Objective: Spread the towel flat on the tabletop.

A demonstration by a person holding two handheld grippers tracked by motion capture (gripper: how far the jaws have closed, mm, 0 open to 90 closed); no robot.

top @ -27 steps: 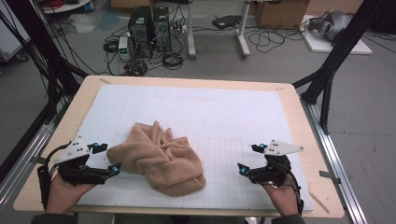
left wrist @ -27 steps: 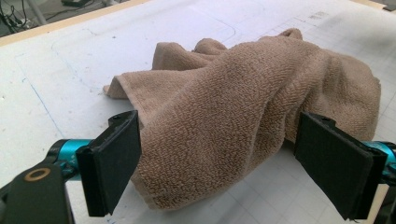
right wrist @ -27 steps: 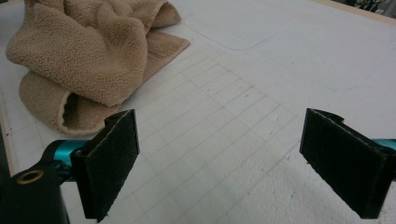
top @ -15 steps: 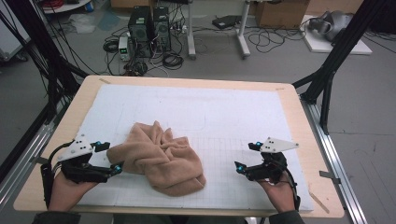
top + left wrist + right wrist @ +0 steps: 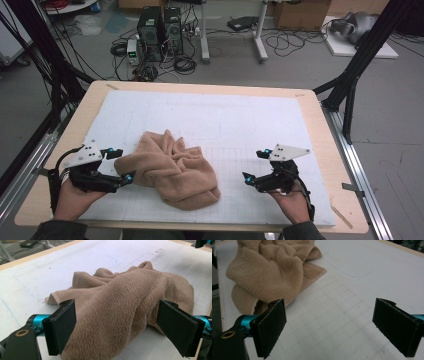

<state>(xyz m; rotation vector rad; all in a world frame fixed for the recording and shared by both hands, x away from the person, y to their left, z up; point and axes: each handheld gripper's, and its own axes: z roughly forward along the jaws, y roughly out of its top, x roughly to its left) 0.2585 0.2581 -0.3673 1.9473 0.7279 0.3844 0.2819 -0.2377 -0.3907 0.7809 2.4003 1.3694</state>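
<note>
From the high view, a tan fleece towel [image 5: 170,172] lies crumpled in a heap on the white gridded mat [image 5: 240,125] that covers the desk [image 5: 320,115], in the left half and toward the near edge. The left tongs [image 5: 121,166] sit at the towel's left side, held in the person's left hand [image 5: 75,200] near the desk's near-left corner. The right tongs [image 5: 256,166] rest over bare mat toward the near-right, held in the right hand [image 5: 292,202], well apart from the towel.

The high view cannot settle whether the left tongs touch the cloth. The left gripper view does more: a thick fold of the towel [image 5: 120,307] runs straight down between the two black jaws, which stand wide apart, one on each side of it. The cloth looks to brush the inner face of the jaw at that picture's left; the other jaw stands a little clear of it. The jaws are spread, not clamped on the fabric.

The right gripper view shows those jaws spread wide too, with bare grid lines between them. There the towel [image 5: 272,267] lies beyond the jaw at that picture's left, its nearest fold just behind that jaw. This view also shows a flat hemmed layer under the heap, pointing toward the middle of the desk.
</note>
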